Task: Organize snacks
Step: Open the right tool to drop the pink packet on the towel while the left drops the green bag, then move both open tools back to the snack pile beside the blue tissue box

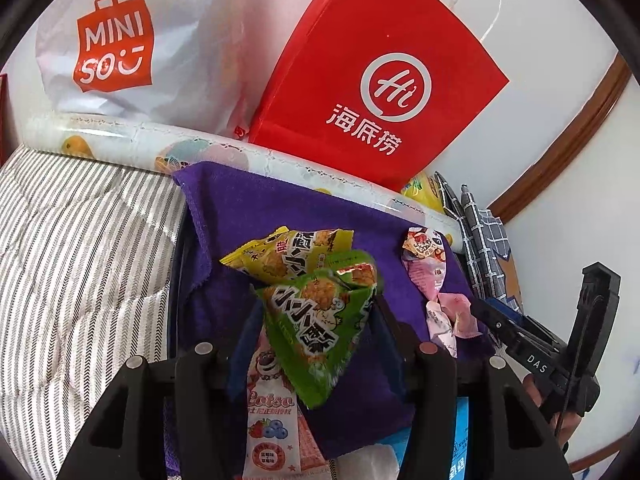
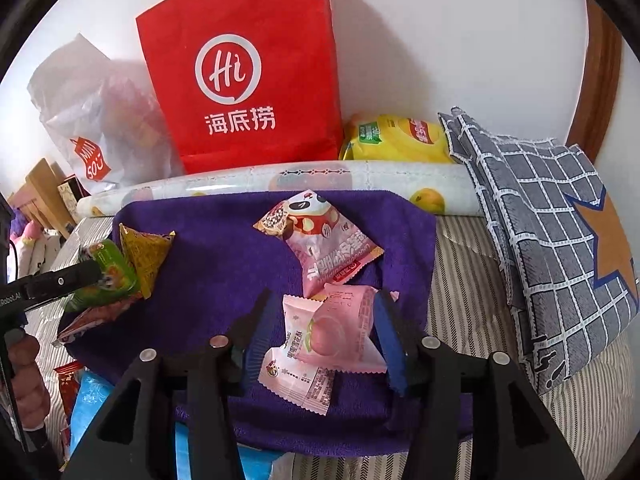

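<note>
Bare purple towel [image 2: 208, 248] lies open between snack clusters; red bag [image 2: 248, 72] and roll [image 2: 360, 176] wall the back.

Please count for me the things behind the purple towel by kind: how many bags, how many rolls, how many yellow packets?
Bags: 2, red bag and white bag
Rolls: 1, roll
Yellow packets: 1, yellow packet
Total: 4
</note>
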The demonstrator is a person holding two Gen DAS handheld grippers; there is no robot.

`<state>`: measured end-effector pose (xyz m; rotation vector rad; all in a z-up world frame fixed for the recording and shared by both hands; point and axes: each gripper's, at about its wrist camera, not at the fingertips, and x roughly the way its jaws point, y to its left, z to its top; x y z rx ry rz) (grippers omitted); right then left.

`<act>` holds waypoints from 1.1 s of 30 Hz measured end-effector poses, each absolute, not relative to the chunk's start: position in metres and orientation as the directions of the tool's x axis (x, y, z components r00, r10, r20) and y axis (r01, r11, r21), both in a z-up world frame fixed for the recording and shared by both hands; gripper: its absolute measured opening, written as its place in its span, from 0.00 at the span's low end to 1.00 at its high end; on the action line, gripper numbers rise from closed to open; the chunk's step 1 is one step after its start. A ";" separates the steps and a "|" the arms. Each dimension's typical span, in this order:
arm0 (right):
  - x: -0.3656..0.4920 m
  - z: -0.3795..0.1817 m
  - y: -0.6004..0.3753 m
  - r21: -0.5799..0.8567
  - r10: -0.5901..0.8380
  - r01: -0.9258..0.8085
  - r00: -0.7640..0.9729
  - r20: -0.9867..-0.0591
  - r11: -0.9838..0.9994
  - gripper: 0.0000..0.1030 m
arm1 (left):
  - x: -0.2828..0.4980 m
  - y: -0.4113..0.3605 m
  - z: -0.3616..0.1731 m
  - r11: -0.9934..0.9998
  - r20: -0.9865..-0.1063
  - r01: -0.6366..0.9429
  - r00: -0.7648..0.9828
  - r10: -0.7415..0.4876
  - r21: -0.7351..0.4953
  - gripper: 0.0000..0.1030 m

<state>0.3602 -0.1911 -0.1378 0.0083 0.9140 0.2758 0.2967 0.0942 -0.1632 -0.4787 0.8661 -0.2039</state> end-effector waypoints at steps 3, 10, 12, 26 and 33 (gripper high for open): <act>0.359 -0.136 -0.191 0.125 0.242 -0.234 0.583 -0.775 0.964 0.50 | 0.295 0.094 -0.160 0.874 -0.670 -0.009 0.647 -0.365 -0.485 0.56; 0.358 -0.133 -0.191 0.129 0.245 -0.231 0.598 -0.763 0.964 0.54 | 0.293 0.094 -0.156 0.885 -0.670 -0.010 0.658 -0.345 -0.466 0.58; 0.356 -0.131 -0.191 0.131 0.249 -0.233 0.602 -0.759 0.964 0.54 | 0.293 0.094 -0.155 0.886 -0.672 -0.012 0.657 -0.342 -0.463 0.58; 0.317 -0.092 -0.181 0.138 0.271 -0.248 0.661 -0.700 0.959 0.54 | 0.283 0.086 -0.134 0.916 -0.678 -0.020 0.679 -0.282 -0.401 0.62; 0.272 -0.079 -0.190 0.196 0.266 -0.180 0.645 -0.716 0.964 0.55 | 0.275 0.076 -0.117 0.938 -0.688 -0.005 0.681 -0.251 -0.348 0.64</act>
